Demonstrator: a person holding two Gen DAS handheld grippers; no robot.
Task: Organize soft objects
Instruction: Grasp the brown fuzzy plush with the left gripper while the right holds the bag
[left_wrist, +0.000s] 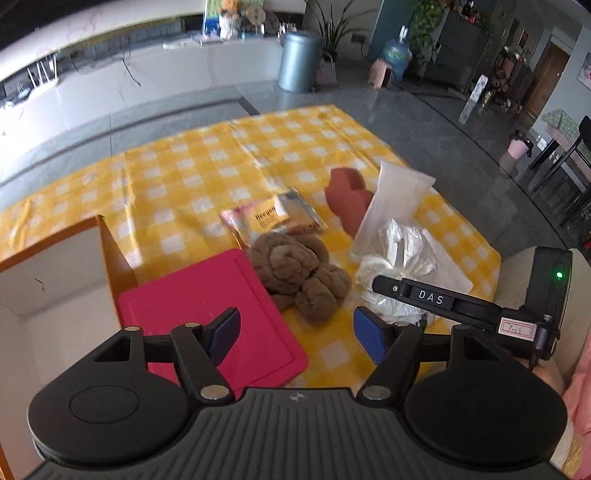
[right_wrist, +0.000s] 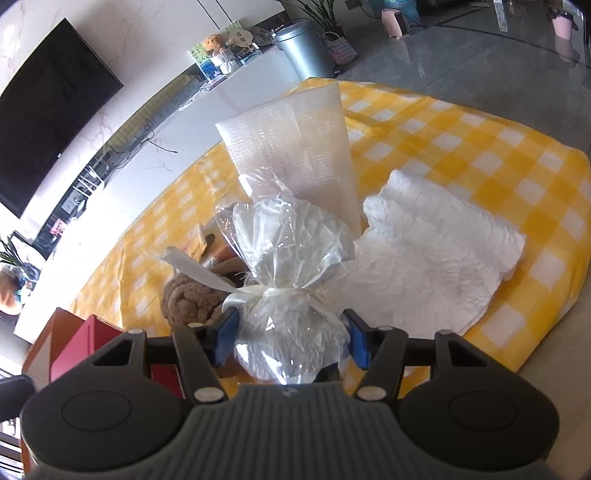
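Note:
A clear plastic bag (right_wrist: 291, 288) tied with a white ribbon sits between the blue pads of my right gripper (right_wrist: 291, 339), which touch its sides. It also shows in the left wrist view (left_wrist: 399, 251), with my right gripper's finger (left_wrist: 424, 295) across it. My left gripper (left_wrist: 295, 332) is open and empty above a pink lid (left_wrist: 207, 314). A brown knitted bundle (left_wrist: 299, 277) lies beside the lid. A white foam roll (right_wrist: 295, 155), a white padded cloth (right_wrist: 436, 251), a dark red soft piece (left_wrist: 347, 199) and a snack packet (left_wrist: 273, 218) lie on the yellow checked cloth (left_wrist: 184, 177).
An open box (left_wrist: 55, 280) with orange-brown walls stands at the left, next to the pink lid. The checked cloth lies on a grey floor. A white counter, a metal bin (left_wrist: 299, 59) and plants stand far behind.

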